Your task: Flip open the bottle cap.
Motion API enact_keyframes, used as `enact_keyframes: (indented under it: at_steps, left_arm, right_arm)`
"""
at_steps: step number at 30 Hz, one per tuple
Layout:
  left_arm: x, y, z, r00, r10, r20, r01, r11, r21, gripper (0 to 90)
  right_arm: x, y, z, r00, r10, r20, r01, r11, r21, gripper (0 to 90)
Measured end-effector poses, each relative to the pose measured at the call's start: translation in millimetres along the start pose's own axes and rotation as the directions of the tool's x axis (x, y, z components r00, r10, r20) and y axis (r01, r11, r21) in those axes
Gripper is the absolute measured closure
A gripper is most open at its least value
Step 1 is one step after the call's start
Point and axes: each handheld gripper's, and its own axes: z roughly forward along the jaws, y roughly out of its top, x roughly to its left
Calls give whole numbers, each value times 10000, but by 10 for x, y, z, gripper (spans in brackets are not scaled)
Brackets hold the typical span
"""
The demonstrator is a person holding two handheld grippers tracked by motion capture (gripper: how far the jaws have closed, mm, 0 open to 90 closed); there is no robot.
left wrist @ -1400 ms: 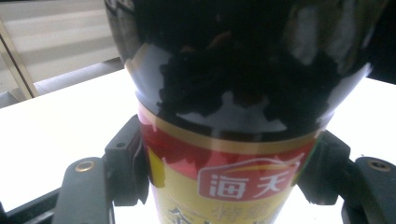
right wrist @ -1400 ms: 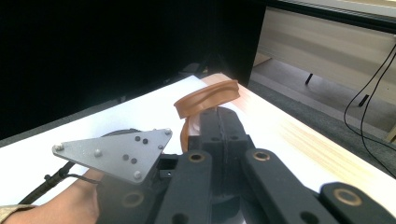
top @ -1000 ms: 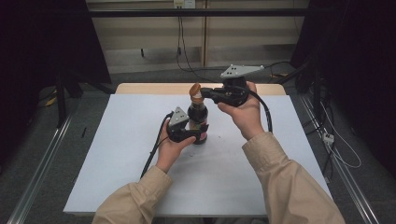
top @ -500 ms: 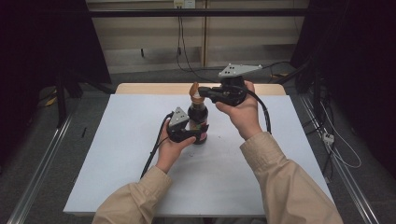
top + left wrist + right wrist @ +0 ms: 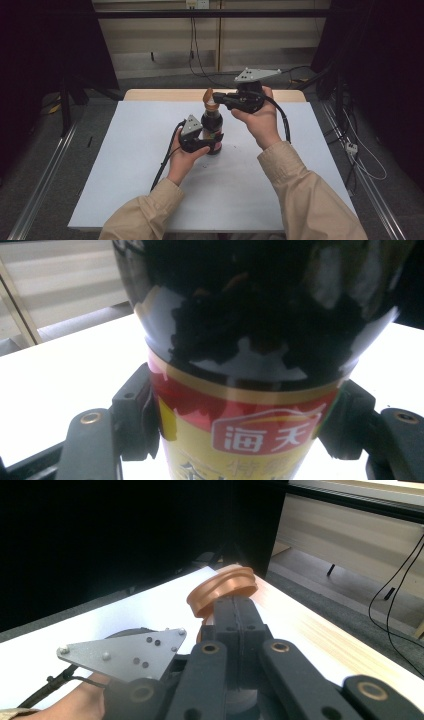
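While my left gripper (image 5: 212,141) stands at the middle of the high view, its jaws are clamped on the body of a dark sauce bottle (image 5: 211,125) that stands upright on the white bench (image 5: 125,165). Seen from the left gripper view, the bottle (image 5: 240,390) rises through the centre of the frame, and one black jaw presses on each side of its red and yellow label (image 5: 235,440), left and right of centre near the bottom edge. Above the label the glass is dark and glossy.

Just above the bottle's neck in the high view, my right gripper (image 5: 216,100) comes in from the right, with my hand (image 5: 257,117) wrapped round its body and the grey three-cornered plate (image 5: 256,74) on top. Its jaws are pressed together on the flip cap (image 5: 209,98), a brown-orange lid that stands tilted open at the bottle's top. From the right gripper view, that cap (image 5: 222,591) sits at the centre of the frame right at the tips of the closed jaws, while the left gripper's grey plate (image 5: 125,655) lies at the lower left.
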Motion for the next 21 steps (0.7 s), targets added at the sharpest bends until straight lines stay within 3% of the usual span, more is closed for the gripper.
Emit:
enact_keyframes:
  at_steps: [21]
  left_arm:
    - [-4,-6,0,10000,-49,-6,49,10000,-50,302]
  right_arm:
    - [-5,15,13,10000,6,81,-5,10000,-35,900]
